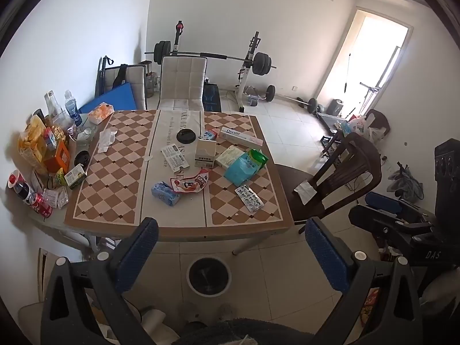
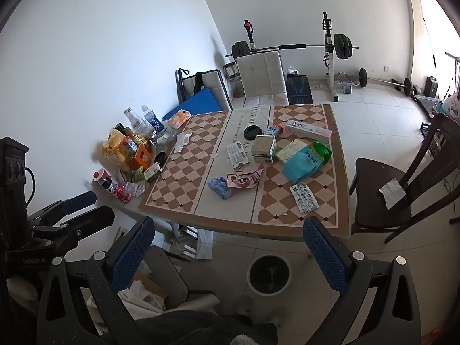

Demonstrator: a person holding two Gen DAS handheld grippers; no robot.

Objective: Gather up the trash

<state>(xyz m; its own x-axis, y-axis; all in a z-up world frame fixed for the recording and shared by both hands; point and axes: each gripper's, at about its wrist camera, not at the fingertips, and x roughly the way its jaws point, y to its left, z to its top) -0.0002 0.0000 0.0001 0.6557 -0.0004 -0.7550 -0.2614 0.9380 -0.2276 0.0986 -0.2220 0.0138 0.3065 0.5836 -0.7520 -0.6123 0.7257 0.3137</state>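
Both spread wide, empty: left hand-held gripper (image 1: 231, 247), right hand-held gripper (image 2: 230, 247) (above bin (image 1: 209, 276)), facing littered bench (image 1: 184, 230).

Left claw (image 1: 231, 244) black-framed, blue textured pads (image 1: 138, 256), silver pivot screws

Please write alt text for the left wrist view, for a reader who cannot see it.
Open left gripper, holding nothing, points down at a checkered table strewn with trash: wrappers, cartons, a blister pack. A round bin stands on the floor below the near edge. Chairs and a barbell rack stand behind.
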